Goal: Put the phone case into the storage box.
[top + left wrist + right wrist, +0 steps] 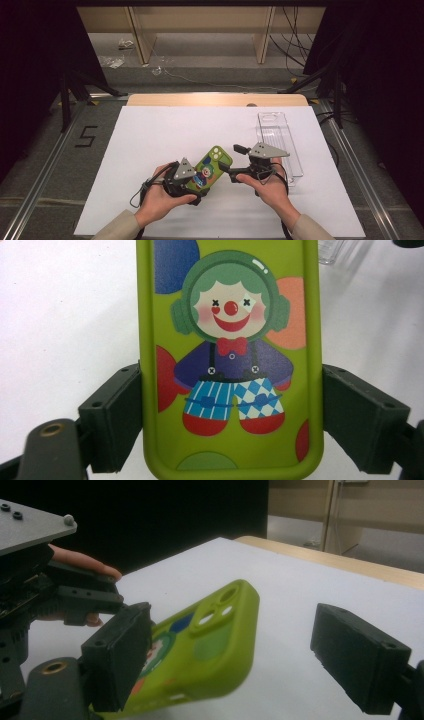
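Left gripper (192, 186): jaws closed on the two long edges of a green phone case (211, 167), near its lower end; in the left gripper view the black pads press flat against both sides of the case (230, 360), printed back facing the camera.
Right gripper (231, 176): jaws spread wide, gripping nothing; in the right gripper view the phone case (210, 645) sits between them, close against the left-hand pad and well apart from the other.
Phone case: lime green, clown figure in blue trousers and red shoes, camera cut-out at the far end; held tilted, far end raised off the surface, angled up and to the right in the high view, between the two hands.
Clear plastic tray (278, 142): long, transparent, lying lengthwise on the sheet just right of the right gripper.
Surface: white sheet (150, 145) covering a light wooden table (215, 99).
Room: grey floor marked with a black "5" (86, 136), metal rails on both sides, tripod legs, loose cables (292, 45) and wooden furniture legs beyond the table.
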`<state>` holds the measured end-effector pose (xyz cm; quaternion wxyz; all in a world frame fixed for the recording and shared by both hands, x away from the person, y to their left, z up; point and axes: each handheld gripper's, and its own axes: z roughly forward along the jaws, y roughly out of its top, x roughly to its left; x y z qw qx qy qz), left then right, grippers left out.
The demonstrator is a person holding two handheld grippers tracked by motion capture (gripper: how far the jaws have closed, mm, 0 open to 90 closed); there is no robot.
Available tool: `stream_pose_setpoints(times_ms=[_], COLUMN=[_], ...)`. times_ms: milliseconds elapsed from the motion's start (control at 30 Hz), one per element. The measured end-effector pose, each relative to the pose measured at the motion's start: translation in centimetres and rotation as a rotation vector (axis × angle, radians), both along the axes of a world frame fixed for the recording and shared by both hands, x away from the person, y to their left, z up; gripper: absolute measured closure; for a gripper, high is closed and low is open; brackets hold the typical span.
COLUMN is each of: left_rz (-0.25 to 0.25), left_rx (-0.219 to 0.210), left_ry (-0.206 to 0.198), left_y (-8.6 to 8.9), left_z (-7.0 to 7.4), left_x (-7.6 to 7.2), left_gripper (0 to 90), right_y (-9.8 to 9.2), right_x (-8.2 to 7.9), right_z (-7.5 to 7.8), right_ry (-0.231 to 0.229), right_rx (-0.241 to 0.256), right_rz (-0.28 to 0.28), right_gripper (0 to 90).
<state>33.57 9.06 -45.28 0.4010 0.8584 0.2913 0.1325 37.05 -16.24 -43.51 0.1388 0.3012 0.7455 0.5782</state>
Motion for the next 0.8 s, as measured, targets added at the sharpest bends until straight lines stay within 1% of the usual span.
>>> stream_pose_setpoints(times_ms=[200,433,800], left_rz=[-0.012,-0.019,-0.027], left_rx=[0.003,0.006,0.006], left_ry=[-0.004,0.002,0.004], left_y=[-0.4,-0.8,-1.0], left_z=[-0.1,-0.3,-0.4], left_x=[-0.1,-0.2,-0.3], left_gripper=[16.2,16.2,16.2], right_y=[0.5,0.8,1.1], right_x=[0.7,1.4,1.9], right_z=[-0.3,-0.6,-0.9], right_ry=[0.031,0.064,0.095], right_rx=[0.004,0.0,-0.01], right_rz=[-0.002,-0.021,-0.035], right_gripper=[19.7,21.8,29.1])
